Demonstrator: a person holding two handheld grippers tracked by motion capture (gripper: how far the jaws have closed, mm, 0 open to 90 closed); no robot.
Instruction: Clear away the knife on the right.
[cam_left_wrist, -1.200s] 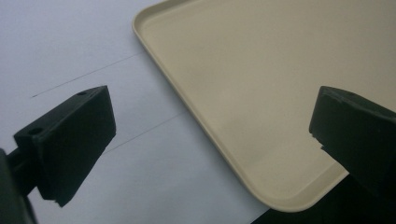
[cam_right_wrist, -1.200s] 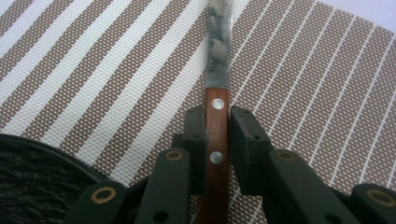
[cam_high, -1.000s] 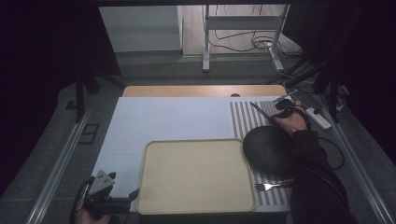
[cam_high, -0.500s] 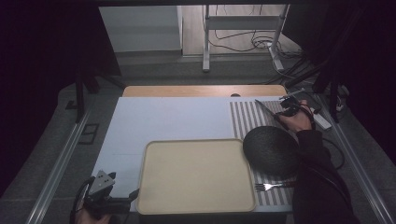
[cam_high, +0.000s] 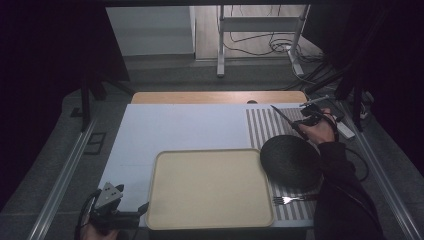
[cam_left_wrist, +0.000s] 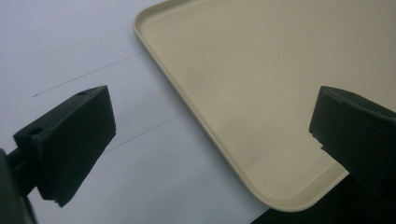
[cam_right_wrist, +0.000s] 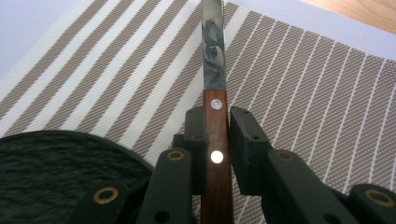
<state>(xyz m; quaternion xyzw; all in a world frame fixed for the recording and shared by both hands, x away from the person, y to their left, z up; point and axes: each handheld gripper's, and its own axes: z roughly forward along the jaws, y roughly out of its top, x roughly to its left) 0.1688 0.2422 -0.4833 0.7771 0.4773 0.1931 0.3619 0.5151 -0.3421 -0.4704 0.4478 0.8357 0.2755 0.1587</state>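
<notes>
The right hand-held gripper (cam_right_wrist: 217, 135) pinches the knife (cam_right_wrist: 215, 98) by its wooden handle, blade pointing ahead above the striped placemat (cam_right_wrist: 299, 93). In the high view the knife (cam_high: 284, 118) hangs beyond the black plate (cam_high: 291, 161), and the left hand-held gripper (cam_left_wrist: 210, 144) stands spread at the tray (cam_left_wrist: 261, 84) corner.

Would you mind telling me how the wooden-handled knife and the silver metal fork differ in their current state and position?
The wooden-handled knife is clamped by its handle in the right gripper, above the striped placemat; the silver metal fork lies flat and untouched on that mat. The knife is at the far side of the round black plate, the fork at its near side. The knife has a wooden handle; the fork looks all metal. Both are cutlery.
</notes>
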